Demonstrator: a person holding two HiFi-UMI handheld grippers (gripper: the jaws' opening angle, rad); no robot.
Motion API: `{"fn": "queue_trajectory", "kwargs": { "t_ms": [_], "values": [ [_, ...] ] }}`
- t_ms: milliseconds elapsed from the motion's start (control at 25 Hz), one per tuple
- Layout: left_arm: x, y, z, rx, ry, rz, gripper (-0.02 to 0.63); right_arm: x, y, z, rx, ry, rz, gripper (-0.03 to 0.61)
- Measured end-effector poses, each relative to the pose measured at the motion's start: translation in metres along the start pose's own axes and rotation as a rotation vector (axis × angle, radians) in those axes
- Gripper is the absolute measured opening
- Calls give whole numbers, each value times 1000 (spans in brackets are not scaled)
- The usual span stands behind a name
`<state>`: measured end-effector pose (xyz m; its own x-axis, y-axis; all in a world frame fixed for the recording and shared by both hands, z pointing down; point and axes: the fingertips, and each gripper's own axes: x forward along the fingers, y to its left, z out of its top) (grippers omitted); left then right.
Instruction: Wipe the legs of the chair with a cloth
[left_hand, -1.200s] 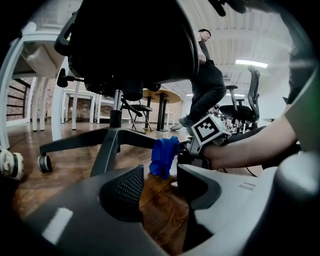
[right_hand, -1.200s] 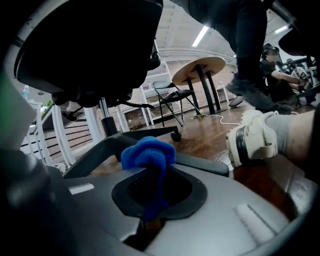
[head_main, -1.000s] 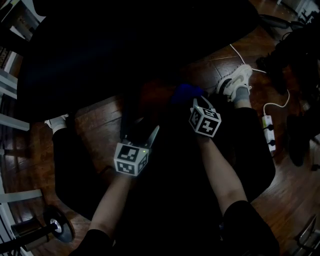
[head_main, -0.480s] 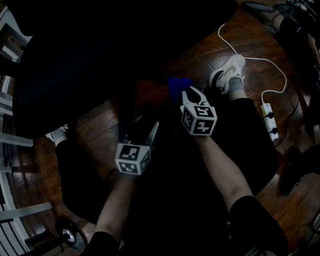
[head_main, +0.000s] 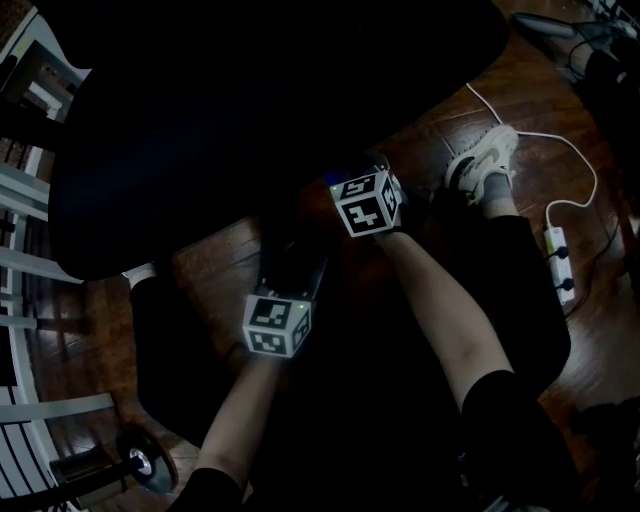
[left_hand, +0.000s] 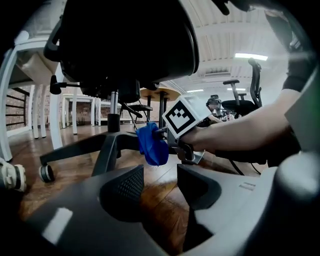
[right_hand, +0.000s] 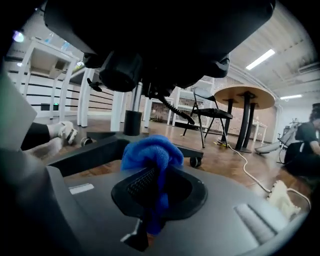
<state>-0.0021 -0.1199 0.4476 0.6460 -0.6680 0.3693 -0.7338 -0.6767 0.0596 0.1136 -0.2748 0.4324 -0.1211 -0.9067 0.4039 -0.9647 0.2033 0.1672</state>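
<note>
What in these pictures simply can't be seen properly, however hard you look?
- Head view: the chair legs are hidden under the dark seat, and the picture is dim.
- Head view: the blue cloth is almost wholly hidden behind the marker cube of the right tongs.
- Left gripper view: the cloth overlaps a leg, so contact can't be told.
- Right gripper view: the upper edge cuts off the seat.

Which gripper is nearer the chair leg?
Right. The right gripper, shut on the cloth, is right at the chair leg. The left gripper hangs back, open and empty, with floor ahead of it.
</note>
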Motion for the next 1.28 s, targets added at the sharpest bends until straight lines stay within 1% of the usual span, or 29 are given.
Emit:
{"fn": "queue_trajectory", "kwargs": {
  "t_ms": [160, 320, 440, 560, 640, 680, 720, 840, 880, 920, 960, 1040, 1080, 1160, 1280],
  "values": [
    [9, -9, 4, 8, -1, -16, 210, -8, -13, -14, 22, 13, -27, 37],
    [13, -24, -2, 9, 18, -41, 210, -21, -36, -30, 73, 50, -49, 37],
    [14, -24, -8, 27, 32, -18, 210, -33, -54, -46, 76, 73, -65, 37],
    [14, -12, -8, 21, 34, 34, 210, -46, -67, -61, 66, 92, -87, 37],
    [10, 1, -6, 21, 37, 94, 210, -53, -77, -70, 59, 109, -103, 37],
    [6, 11, -5, 29, 43, 141, 210, -57, -82, -74, 60, 120, -112, 37],
    [0, 22, -3, 47, 52, 205, 210, -61, -88, -79, 65, 132, -121, 37],
    [-22, 65, -3, 105, 103, 432, 210, -68, -102, -92, 85, 154, -138, 37],
    [-27, 78, -9, 115, 135, 481, 210, -70, -105, -95, 83, 158, -139, 37],
    [-28, 88, -16, 119, 179, 504, 210, -70, -108, -97, 81, 163, -139, 37],
    [-26, 95, -25, 116, 228, 506, 210, -71, -110, -98, 82, 168, -138, 37],
    [-20, 104, -38, 98, 305, 484, 222, -73, -116, -103, 101, 182, -138, 37],
    [-16, 106, -43, 85, 329, 470, 237, -75, -118, -106, 118, 186, -138, 37],
    [-8, 108, -55, 73, 364, 447, 241, -78, -122, -110, 142, 191, -131, 37],
    [6, 111, -62, 105, 416, 435, 241, -74, -122, -108, 111, 218, -104, 37]
  ]
}}
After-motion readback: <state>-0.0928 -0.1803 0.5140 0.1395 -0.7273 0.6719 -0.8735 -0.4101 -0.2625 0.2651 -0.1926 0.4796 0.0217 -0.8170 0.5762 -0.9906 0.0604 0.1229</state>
